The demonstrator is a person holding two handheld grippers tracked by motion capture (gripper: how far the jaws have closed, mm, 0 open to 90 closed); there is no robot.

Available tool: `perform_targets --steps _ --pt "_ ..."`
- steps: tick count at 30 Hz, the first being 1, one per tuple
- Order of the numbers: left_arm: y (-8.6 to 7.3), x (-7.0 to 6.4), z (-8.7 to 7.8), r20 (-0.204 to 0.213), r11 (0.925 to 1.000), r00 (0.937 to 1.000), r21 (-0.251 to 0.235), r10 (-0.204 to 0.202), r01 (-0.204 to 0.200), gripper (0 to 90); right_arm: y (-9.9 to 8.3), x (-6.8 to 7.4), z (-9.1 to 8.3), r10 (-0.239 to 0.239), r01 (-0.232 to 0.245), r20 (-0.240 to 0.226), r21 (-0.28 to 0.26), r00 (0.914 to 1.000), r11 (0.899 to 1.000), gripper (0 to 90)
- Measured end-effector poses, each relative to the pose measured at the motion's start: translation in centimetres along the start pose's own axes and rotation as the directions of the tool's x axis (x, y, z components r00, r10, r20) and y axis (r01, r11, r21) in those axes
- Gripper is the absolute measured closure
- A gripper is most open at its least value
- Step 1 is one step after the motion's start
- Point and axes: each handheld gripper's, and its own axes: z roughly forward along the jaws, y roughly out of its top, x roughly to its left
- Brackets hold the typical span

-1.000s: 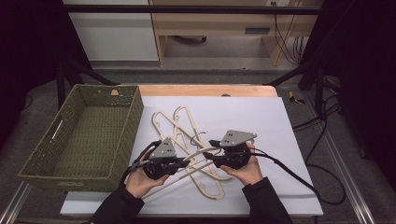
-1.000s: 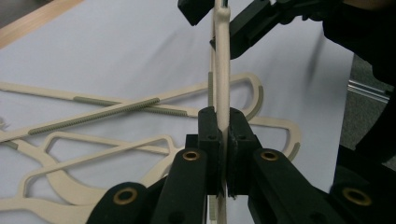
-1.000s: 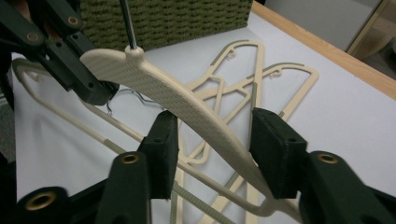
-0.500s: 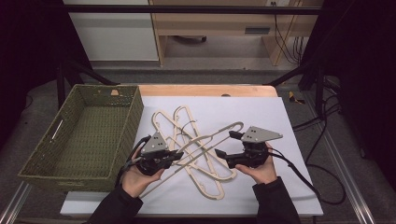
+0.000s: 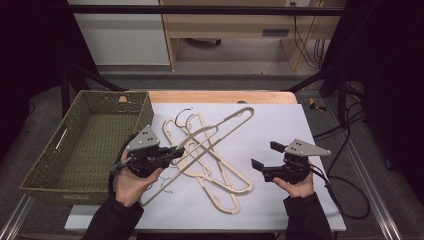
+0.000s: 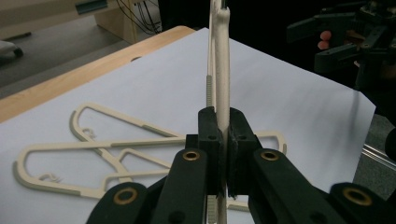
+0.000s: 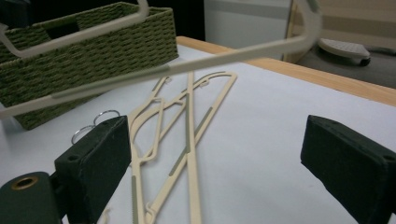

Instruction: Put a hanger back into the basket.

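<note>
Over the white sheet, left tongs [image 5: 176, 152] clamp a cream hanger [image 5: 220, 127] — right tongs [image 5: 264, 155] gape empty

Setting: a lab or data-recording room, not a home. The work table [image 5: 225, 96] has a wooden top covered by a white sheet [image 5: 280, 130] and sits inside a black metal frame [image 5: 320, 75], with aluminium rails [image 5: 372, 200] along its edges. Black drapes or unlit space close off both sides. Cables [image 5: 300, 35] hang at the back by a plain wooden bench [image 5: 235, 30] and a white cabinet [image 5: 125, 35]; more cables [image 5: 350, 125] trail over the grey floor [image 5: 240, 70]. A person's hands hold instrumented grippers with tracking plates.
</note>
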Motion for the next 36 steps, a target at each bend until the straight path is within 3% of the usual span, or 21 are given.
perform_targets --steps 9,19,26,36 --pt "2.2 1.5 -2.9 -0.019 0.9993 0.9998 -0.036 0.008 -0.009 86.5 -0.7 -1.1 -1.8 0.045 -0.042 0.057 -0.045 0.9974 0.998 6.7" --pt "3.8 4.8 -6.6 -0.065 0.9970 0.9972 -0.065 0.037 -0.041 86.5 -1.2 -1.5 -2.0 0.058 -0.057 0.070 -0.026 0.9958 0.998 6.0" --pt "3.7 7.5 -8.2 -0.113 0.9985 0.9932 -0.045 0.027 -0.032 86.5 -1.2 -1.5 -2.0 0.058 -0.057 0.067 -0.026 0.9961 0.998 5.9" --pt "1.8 12.1 -10.5 -0.179 0.9998 0.9839 -0.017 -0.009 0.006 86.5 -1.2 -1.5 -1.8 0.057 -0.056 0.067 -0.017 0.9961 0.998 5.7"
